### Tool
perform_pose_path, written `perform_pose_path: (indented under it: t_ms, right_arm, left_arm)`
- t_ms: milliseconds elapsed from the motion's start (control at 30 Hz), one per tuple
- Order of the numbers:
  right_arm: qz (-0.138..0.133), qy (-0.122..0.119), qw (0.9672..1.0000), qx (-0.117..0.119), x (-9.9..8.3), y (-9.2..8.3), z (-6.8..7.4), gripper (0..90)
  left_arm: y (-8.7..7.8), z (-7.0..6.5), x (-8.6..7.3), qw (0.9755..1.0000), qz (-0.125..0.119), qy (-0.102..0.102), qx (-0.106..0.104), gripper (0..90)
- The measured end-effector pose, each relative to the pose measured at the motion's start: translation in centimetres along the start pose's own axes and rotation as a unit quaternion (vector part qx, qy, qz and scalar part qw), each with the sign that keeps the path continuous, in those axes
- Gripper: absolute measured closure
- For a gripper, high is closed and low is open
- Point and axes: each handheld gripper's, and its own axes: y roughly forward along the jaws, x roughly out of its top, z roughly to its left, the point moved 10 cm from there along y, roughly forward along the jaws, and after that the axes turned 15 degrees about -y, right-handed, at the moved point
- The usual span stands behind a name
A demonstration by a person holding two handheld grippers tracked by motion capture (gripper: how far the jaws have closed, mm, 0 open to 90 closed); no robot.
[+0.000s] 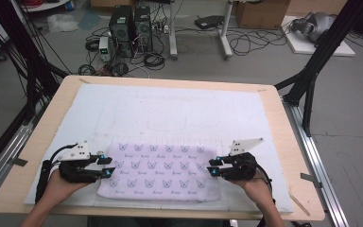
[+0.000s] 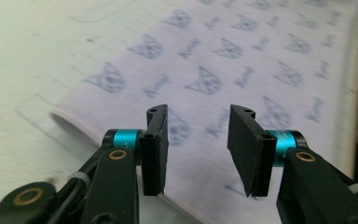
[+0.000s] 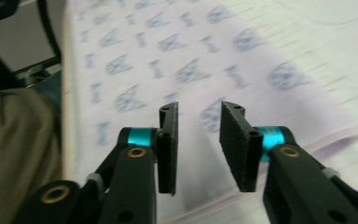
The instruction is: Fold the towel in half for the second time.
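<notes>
A pale lilac cloth [image 1: 160, 170] printed with blue cat faces lies flat near the front edge of the white mat [image 1: 170, 111]. My left gripper [image 1: 108, 166] sits at the cloth's left edge and points right, jaws apart. In the left gripper view the left gripper [image 2: 198, 140] hovers just over the cloth [image 2: 242, 60] with nothing between its pads. My right gripper [image 1: 213, 166] sits at the cloth's right edge and points left. In the right gripper view the right gripper [image 3: 198, 135] also stands open above the cloth [image 3: 168, 60], and its pads hold nothing.
The mat covers a wooden table [image 1: 52, 109] with bare rims at the left and right. Black frame struts [image 1: 312, 61] stand at both back corners. Beyond the table, computer towers [image 1: 130, 28], cables and cardboard boxes sit on the floor.
</notes>
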Motion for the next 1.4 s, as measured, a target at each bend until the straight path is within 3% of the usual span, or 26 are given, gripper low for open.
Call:
perform_pose_path:
  t_ms: [200, 433, 567, 800, 1000, 1167, 1400]
  right_arm:
    - [0.0, -0.013, 0.9991, -0.042, 1.0, 0.5, -3.0, 58.8]
    - [-0.004, 0.011, 0.9975, -0.07, 0.5, 1.3, -5.9, 49.9]
    - [0.011, 0.018, 0.9961, -0.086, -0.3, 1.8, -6.8, 43.4]
    - [0.051, 0.027, 0.9949, -0.083, -1.9, 2.8, -7.1, 42.3]
    - [0.071, 0.025, 0.9944, -0.074, -2.7, 3.5, -6.6, 51.4]
    - [0.061, 0.037, 0.9958, -0.057, -2.7, 3.6, -6.1, 63.9]
    - [0.061, 0.023, 0.9963, -0.055, -2.5, 3.5, -5.6, 78.4]
  left_arm:
    - [1.0, 2.0, 1.9, 0.9991, -0.021, -0.015, 0.033, 57.8]
    - [2.5, 4.7, 3.2, 0.9969, -0.026, -0.04, 0.063, 53.2]
    - [3.6, 5.8, 2.5, 0.9953, -0.004, -0.052, 0.082, 49.3]
    - [4.8, 6.4, 1.4, 0.9932, 0.034, -0.05, 0.099, 48.8]
    - [4.9, 6.2, 1.2, 0.994, 0.035, -0.051, 0.091, 57.0]
    - [4.8, 6.1, 1.2, 0.9942, 0.035, -0.049, 0.089, 63.6]
    - [4.7, 5.8, 1.2, 0.9947, 0.03, -0.041, 0.089, 76.4]
